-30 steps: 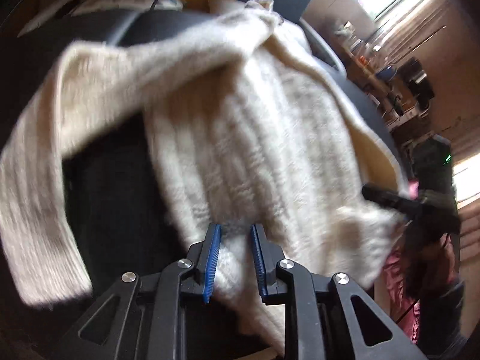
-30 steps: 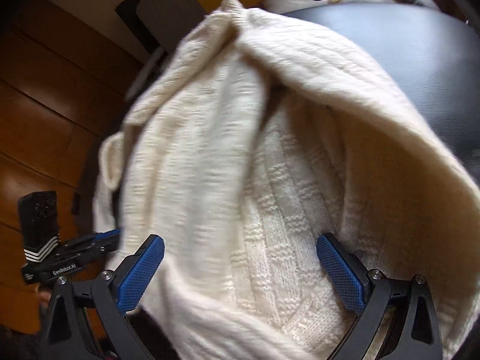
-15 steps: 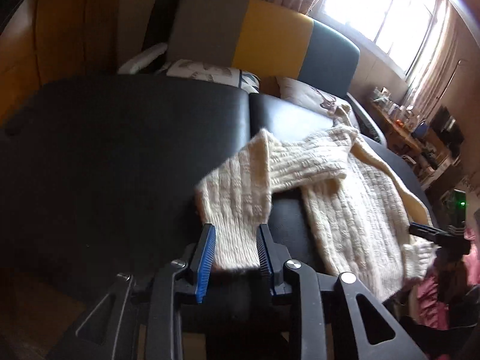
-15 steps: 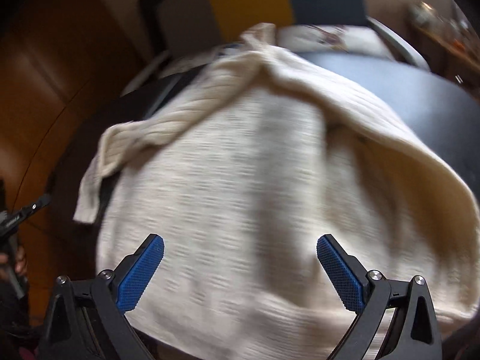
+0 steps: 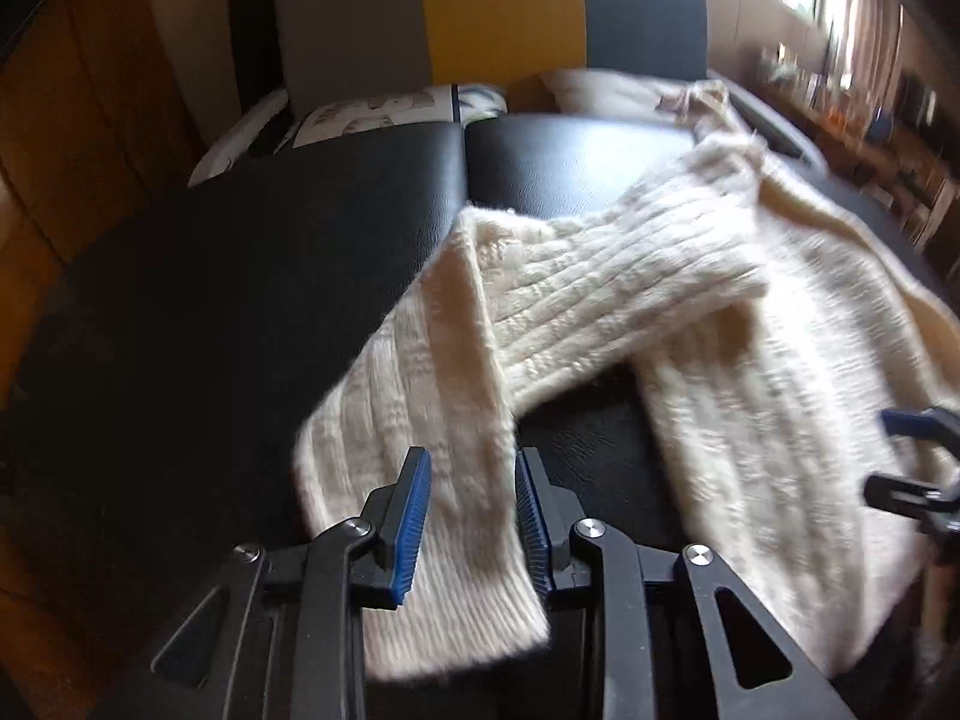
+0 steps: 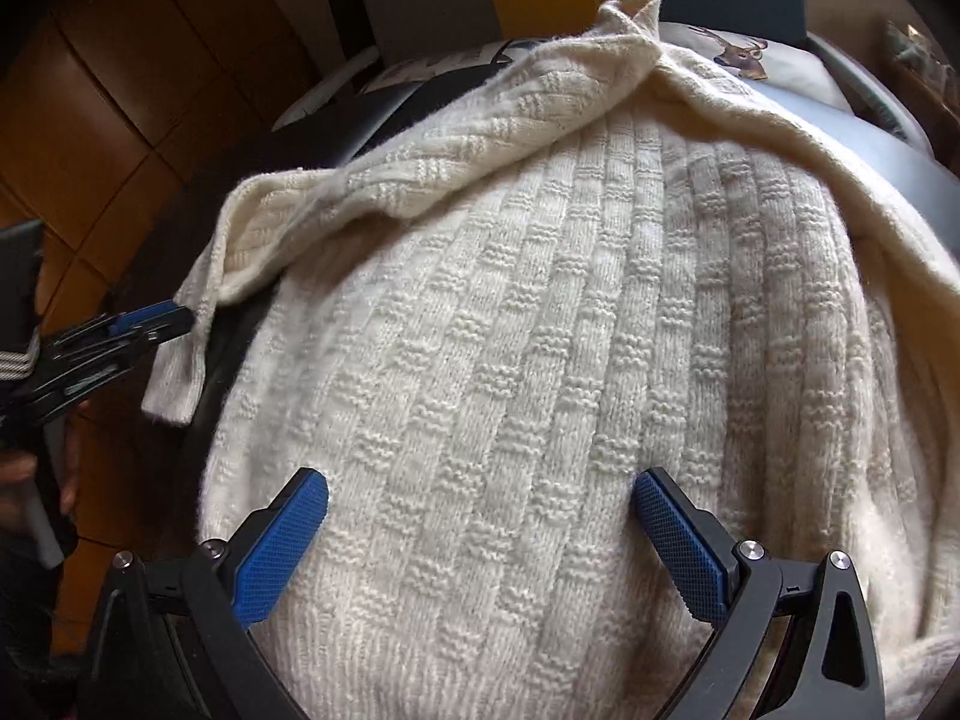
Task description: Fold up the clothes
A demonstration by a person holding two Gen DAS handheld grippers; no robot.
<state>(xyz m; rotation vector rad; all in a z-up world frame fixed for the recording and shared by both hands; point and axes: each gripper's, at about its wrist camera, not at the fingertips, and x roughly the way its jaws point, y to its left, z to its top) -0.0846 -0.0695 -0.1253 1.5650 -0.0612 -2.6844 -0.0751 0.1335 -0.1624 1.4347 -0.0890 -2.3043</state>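
Note:
A cream knitted sweater lies on a black padded table. Its body fills the right wrist view, with the collar bunched at the far end. One sleeve crosses over to the left and its cuff hangs over the near edge. My left gripper is shut on that sleeve near the cuff; knit fills the narrow gap between its blue pads. From the right wrist view it shows at the left, beside the hanging cuff. My right gripper stands wide open over the sweater's hem, holding nothing.
A grey, yellow and blue backrest stands behind the table, with printed cushions at its foot. Wooden floor lies to the left. A window and cluttered shelves are at the far right. A hand holds the left gripper.
The left gripper pulled back from the sweater's body and drew the sleeve out to the left, toward the near edge. The right gripper stayed open while the body settled flat.

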